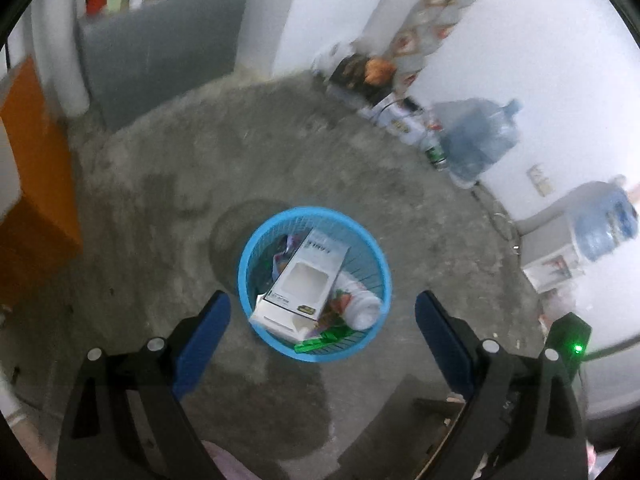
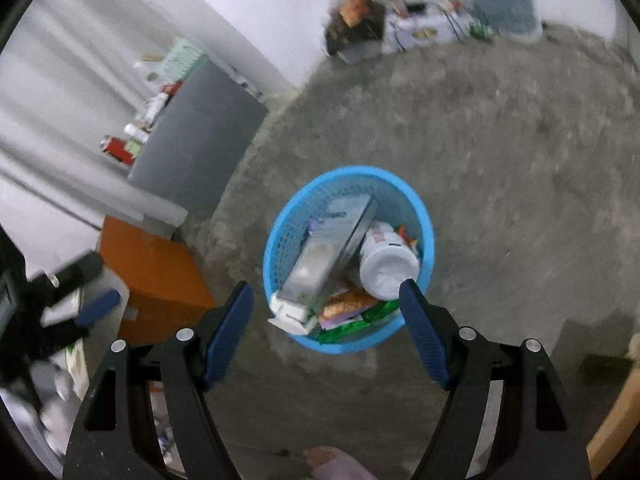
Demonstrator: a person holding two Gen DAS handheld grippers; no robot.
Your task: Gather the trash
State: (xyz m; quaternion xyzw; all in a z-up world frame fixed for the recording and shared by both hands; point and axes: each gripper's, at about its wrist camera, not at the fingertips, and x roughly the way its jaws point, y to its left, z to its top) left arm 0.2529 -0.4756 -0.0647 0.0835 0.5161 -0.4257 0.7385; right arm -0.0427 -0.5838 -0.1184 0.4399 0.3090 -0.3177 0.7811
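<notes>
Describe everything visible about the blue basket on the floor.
The blue basket is a round, light-blue plastic bin with a solid rim and latticed, mesh-like walls. It stands upright on the bare concrete floor, apart from the furniture. It is filled to the rim: a white box with a window cutout leans across it, a white bottle lies beside the box, and colourful wrappers and a green packet sit beneath. Neither gripper touches it.

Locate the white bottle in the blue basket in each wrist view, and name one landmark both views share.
Left wrist view: the white bottle lies at the basket's lower right, right of the white carton.
Right wrist view: the white bottle lies at the basket's right side, just above the right finger's tip.
Shared landmark: the blue basket on the concrete floor, with the orange cabinet to its left.
</notes>
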